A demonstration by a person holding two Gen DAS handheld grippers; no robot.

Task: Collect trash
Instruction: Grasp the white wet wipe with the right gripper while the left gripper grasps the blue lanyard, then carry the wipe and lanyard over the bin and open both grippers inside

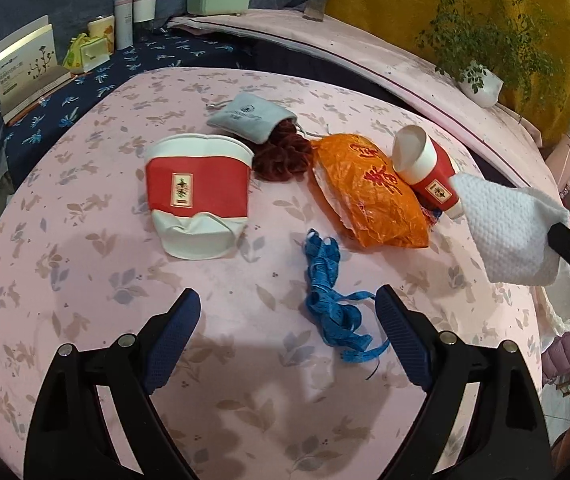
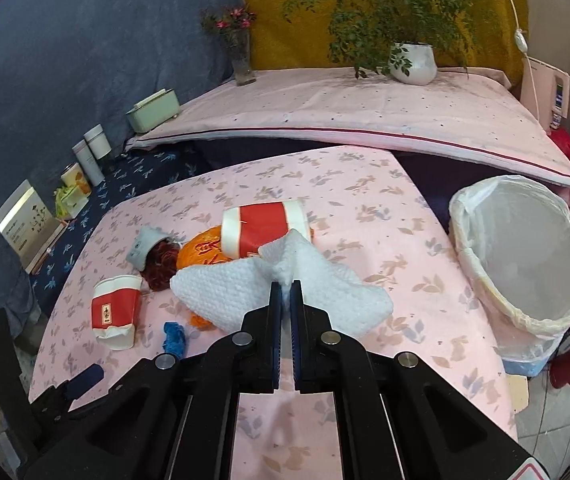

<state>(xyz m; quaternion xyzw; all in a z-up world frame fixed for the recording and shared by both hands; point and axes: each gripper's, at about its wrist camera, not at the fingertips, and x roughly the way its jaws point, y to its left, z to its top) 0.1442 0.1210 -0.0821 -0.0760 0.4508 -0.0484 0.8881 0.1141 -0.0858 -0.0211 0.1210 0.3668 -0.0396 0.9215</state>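
**White tissue in transit: hazards on the way to the bin**

White textured tissue (image 2: pixel 285 280): we hold it pinched by 1 puckered corner in our right gripper (image 2: pixel 286 286), jaws clamped together on it, the rest hanging loose above the pink tablecloth (image 2: pixel 425 304). Risk, as we judge it: so small a bite may slip, or the trailing flap may brush the upper paper cup (image 2: pixel 261 230) lying beside it.

Lined bin (image 2: pixel 521 256): stands off the table's right edge. A short release would likely drop the tissue on the rim or cloth.

Left gripper (image 1: pixel 287 308): jaws apart, empty, poised over the blue ribbon (image 1: pixel 331 304). A shallow close might catch only 1 loop, or the cloth.

Still lying out: crushed cup (image 1: pixel 199 196), orange bag (image 1: pixel 369 192).
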